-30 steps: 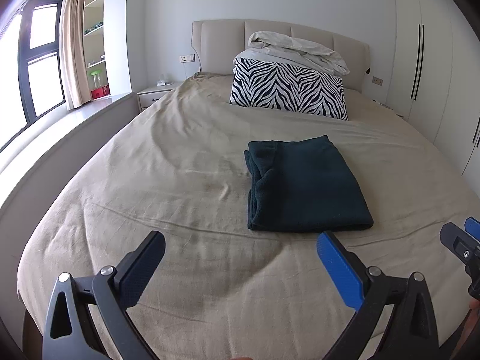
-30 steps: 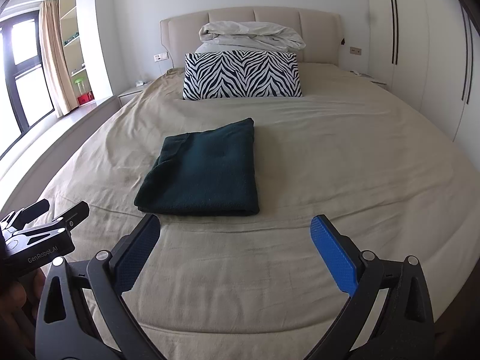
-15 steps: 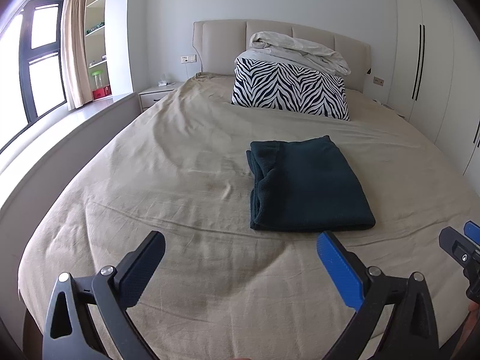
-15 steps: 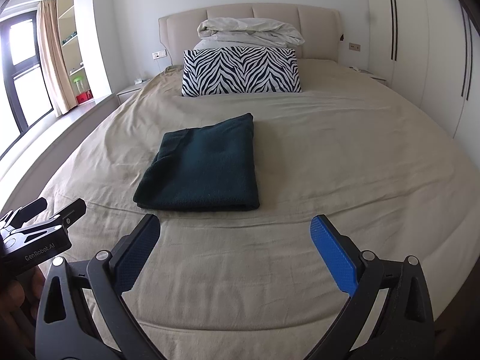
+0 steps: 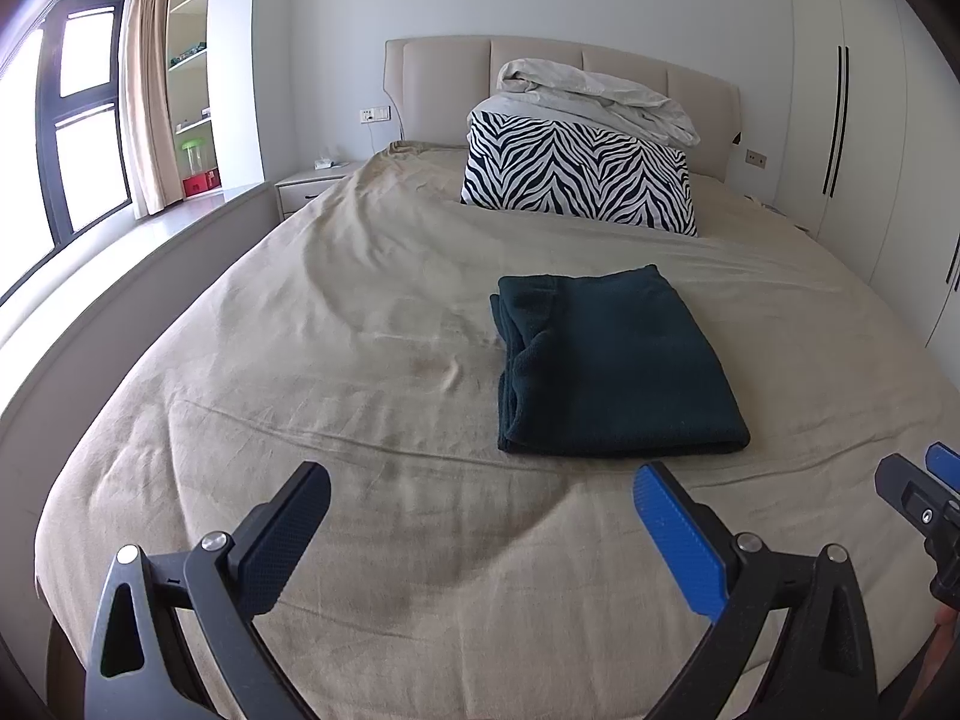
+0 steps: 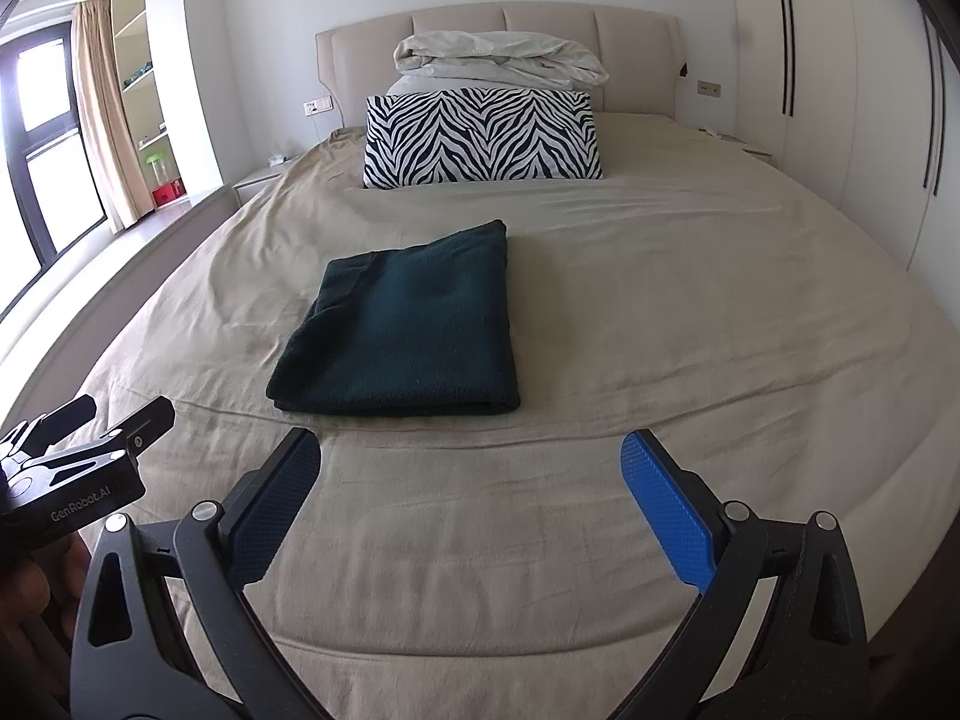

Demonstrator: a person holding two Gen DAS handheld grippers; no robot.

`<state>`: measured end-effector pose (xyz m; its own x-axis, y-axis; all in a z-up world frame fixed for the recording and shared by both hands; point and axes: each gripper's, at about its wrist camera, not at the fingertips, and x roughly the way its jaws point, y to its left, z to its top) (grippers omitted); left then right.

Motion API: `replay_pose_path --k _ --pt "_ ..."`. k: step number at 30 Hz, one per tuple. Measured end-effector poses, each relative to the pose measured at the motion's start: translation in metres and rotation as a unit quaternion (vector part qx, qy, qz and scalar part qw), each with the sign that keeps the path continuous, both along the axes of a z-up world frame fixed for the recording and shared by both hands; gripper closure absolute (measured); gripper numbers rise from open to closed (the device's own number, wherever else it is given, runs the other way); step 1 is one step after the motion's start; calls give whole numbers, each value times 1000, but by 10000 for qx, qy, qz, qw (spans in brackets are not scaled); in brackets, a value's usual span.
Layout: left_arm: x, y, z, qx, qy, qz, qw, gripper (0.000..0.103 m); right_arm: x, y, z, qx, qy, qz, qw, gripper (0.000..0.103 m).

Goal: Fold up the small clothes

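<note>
The dark green cloth point(image 5: 606, 360) lies on the bed point(image 5: 360, 312), folded into a neat rectangle with several layers, and we see its thick folded edge on the side that faces us. In the left wrist view the loose layered edges are on its left side, where the fabric bunches a little. The cloth rests flat on the beige sheet, about in the middle of the bed, well apart from the zebra pillow point(image 5: 576, 174) that stands against the headboard point(image 5: 444, 84) with a crumpled white blanket point(image 5: 594, 96) on top of it. We hold the left gripper point(image 5: 480, 516) above the near part of the bed, with its two fingers spread wide and nothing between them; the cloth is ahead of it and a little to the right, not touching it. We hold the right gripper point(image 6: 471, 480) in the same way, its fingers also wide apart and empty, and the cloth point(image 6: 402, 336) is ahead of it and a little to the left. In the right wrist view the left gripper point(image 6: 90, 420) shows at the left edge with part of a hand point(image 6: 27, 594) below it. A window point(image 5: 78, 114) with a curtain point(image 5: 147, 96) is at the left of the room, and a white wardrobe point(image 5: 852, 120) is at the right.
</note>
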<state>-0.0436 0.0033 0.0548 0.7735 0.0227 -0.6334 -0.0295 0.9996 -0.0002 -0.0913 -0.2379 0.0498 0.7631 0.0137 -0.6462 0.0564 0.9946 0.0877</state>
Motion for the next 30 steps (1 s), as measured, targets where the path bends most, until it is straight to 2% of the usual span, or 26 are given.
replay_pose_path --k 30 --pt "-2 -1 -2 13 4 -11 10000 0 -3 2 -1 8 27 14 10000 1"
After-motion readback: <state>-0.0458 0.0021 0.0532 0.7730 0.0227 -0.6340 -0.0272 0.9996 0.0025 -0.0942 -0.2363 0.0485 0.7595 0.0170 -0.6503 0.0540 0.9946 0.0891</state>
